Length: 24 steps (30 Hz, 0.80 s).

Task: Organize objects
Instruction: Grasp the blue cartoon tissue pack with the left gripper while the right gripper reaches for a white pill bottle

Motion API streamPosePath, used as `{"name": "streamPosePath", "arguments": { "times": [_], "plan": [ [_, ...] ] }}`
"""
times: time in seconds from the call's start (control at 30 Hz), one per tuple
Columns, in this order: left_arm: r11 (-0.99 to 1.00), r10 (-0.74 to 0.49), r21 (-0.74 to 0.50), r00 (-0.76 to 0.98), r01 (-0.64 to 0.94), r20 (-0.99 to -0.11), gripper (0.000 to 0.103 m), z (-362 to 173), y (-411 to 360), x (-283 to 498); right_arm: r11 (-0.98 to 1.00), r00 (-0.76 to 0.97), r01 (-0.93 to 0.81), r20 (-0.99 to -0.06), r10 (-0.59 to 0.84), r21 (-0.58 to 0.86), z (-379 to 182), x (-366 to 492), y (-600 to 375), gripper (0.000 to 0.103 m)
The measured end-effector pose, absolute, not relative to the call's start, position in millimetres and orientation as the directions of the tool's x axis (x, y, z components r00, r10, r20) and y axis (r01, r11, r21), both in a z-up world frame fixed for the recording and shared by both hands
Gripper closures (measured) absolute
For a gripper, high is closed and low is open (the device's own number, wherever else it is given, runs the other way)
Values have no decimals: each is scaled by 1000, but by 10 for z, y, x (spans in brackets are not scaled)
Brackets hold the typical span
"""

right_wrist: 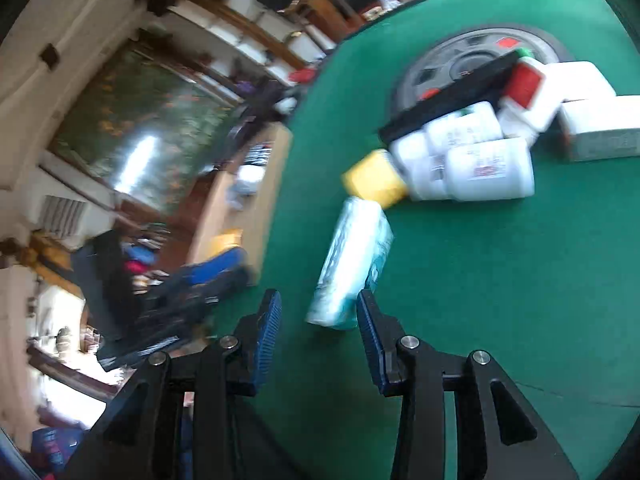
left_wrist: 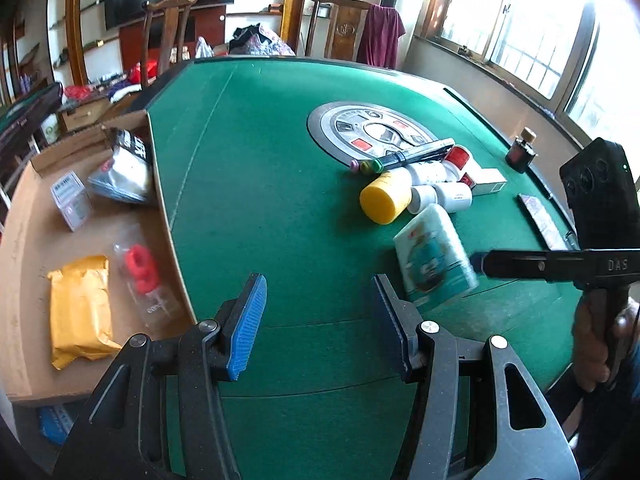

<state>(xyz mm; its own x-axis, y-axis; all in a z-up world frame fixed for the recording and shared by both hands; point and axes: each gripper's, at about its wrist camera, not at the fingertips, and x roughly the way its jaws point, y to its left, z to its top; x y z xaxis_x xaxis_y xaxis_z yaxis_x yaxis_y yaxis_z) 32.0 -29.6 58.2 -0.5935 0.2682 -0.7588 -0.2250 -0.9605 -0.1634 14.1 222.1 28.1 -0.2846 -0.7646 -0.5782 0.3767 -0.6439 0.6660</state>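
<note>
Standing apart and holding nothing, the left gripper (left_wrist: 316, 320) hovers over bare green table (left_wrist: 260, 160). Right gripper (right_wrist: 318, 336): jaws partly parted, the teal-and-white packet (right_wrist: 352, 264) just ahead of the tips; no grip visible, picture blurred. Packet lies on the felt, near the yellow-capped bottle (left_wrist: 384, 198) and white bottles (right_wrist: 480, 168). Cardboard box (left_wrist: 32, 240), beside the table's left edge, holds sorted items. Step judged: picking the packet. Next: close on it, carry to box.

Matt green felt table (left_wrist: 260, 184), glossy plastic bottles (left_wrist: 454, 196), brown cardboard box (left_wrist: 36, 216), perhaps film-wrapped tissue pack (left_wrist: 434, 258).
</note>
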Motion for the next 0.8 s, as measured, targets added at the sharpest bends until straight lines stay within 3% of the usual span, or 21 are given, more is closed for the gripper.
{"name": "streamPosePath", "arguments": {
  "times": [0.1,0.3,0.37,0.53,0.8],
  "plan": [
    [-954,292,-190,-570,-232,-768,49,562,-288,298,-752,-394,345,-641,-659,562,313,69,2316,61],
    [-903,424,-318,-479,-289,-768,48,540,-137,240,-744,-457,281,-597,-659,606,221,19,2537,61],
    [-887,457,-357,-444,-292,-771,39,512,-43,178,-737,-471,254,-585,-660,627,208,-9,2648,61],
    [-846,529,-450,-351,-286,-773,38,469,208,13,-727,-512,217,-558,-653,652,188,-18,2859,61],
    [-883,433,-333,-299,-330,-850,36,429,760,-92,-682,-524,198,-512,-681,704,227,-32,2992,60]
  ]
}}
